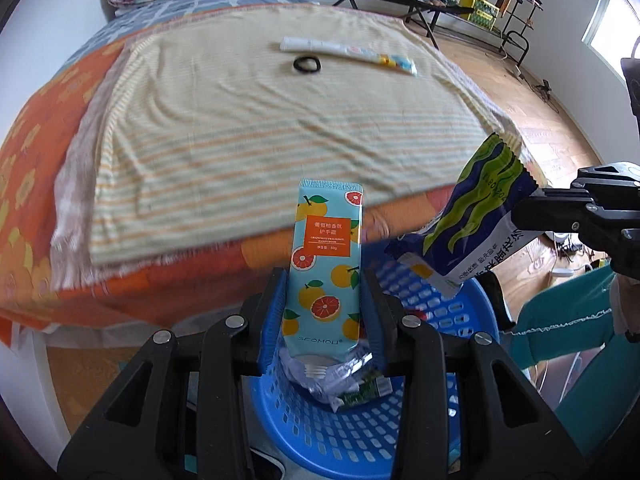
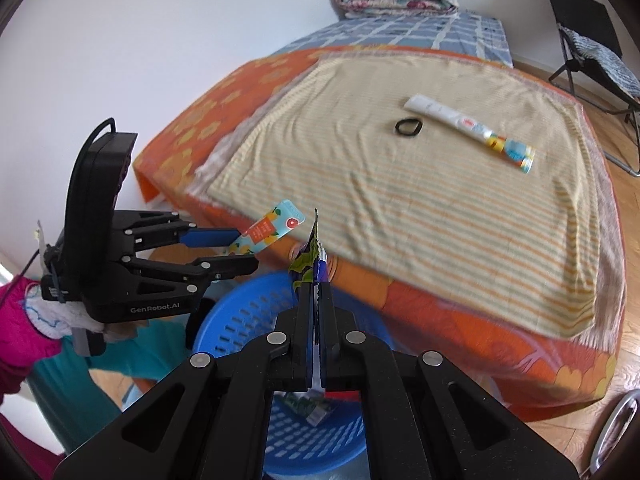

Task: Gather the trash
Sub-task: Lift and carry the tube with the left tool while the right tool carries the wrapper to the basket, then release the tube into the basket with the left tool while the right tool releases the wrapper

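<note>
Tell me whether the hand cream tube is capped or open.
Open: the hand cream tube shows a bare threaded neck, no cap, in the left gripper above the blue basket.

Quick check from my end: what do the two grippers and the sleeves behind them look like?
Both are black plastic linkage grippers with silver rivets. The left gripper has blue finger pads, white "GenRobot.AI" lettering on its body, a black cable looping over the upright housing, and a cable tie. Its hand wears a white glove and a magenta sleeve. The right gripper is equally black.
</note>
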Demonstrator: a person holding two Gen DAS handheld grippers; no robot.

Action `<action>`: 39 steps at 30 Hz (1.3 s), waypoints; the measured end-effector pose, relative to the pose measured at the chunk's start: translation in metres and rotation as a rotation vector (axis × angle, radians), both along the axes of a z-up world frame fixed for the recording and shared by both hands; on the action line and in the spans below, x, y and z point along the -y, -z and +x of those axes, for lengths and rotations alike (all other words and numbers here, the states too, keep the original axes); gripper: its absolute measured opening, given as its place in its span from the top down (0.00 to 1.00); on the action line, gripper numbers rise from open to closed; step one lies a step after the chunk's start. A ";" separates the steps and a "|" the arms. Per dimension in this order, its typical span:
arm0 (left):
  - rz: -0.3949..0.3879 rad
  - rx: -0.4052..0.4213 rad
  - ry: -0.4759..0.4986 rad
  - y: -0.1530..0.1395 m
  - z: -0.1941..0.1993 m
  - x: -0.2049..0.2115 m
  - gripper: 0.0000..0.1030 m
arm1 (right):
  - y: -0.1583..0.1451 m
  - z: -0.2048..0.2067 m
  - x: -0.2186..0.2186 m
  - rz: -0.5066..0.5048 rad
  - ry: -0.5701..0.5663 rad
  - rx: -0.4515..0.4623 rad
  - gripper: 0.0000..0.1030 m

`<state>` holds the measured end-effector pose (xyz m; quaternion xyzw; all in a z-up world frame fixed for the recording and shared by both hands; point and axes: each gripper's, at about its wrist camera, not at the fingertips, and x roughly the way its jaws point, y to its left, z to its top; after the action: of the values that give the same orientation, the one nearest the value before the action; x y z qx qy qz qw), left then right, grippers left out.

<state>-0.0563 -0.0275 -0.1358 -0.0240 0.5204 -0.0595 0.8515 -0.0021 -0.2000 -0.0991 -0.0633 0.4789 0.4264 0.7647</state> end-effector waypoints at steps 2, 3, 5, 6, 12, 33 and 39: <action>-0.002 -0.016 0.005 0.006 -0.004 0.002 0.64 | 0.007 -0.005 -0.001 -0.016 -0.012 -0.010 0.99; -0.002 -0.027 0.008 0.010 -0.006 0.002 0.64 | 0.010 -0.007 -0.002 -0.024 -0.018 -0.014 0.99; -0.001 -0.045 0.011 0.018 -0.011 0.004 0.64 | 0.019 -0.014 -0.004 -0.047 -0.037 -0.029 0.99; -0.004 -0.051 0.011 0.020 -0.012 0.004 0.64 | 0.023 -0.016 -0.005 -0.055 -0.044 -0.036 0.99; -0.012 -0.089 0.027 0.035 -0.022 0.011 0.64 | 0.042 -0.028 -0.011 -0.106 -0.082 -0.061 0.99; 0.015 -0.206 0.082 0.068 -0.033 0.033 0.64 | 0.082 -0.024 -0.019 -0.223 -0.087 -0.155 0.99; 0.019 -0.226 0.082 0.073 -0.031 0.032 0.63 | 0.090 -0.024 -0.021 -0.256 -0.087 -0.170 0.99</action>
<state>-0.0869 -0.0600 -0.2085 -0.0010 0.6142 -0.0862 0.7844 -0.0259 -0.1789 -0.1894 -0.1448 0.5891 0.3983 0.6880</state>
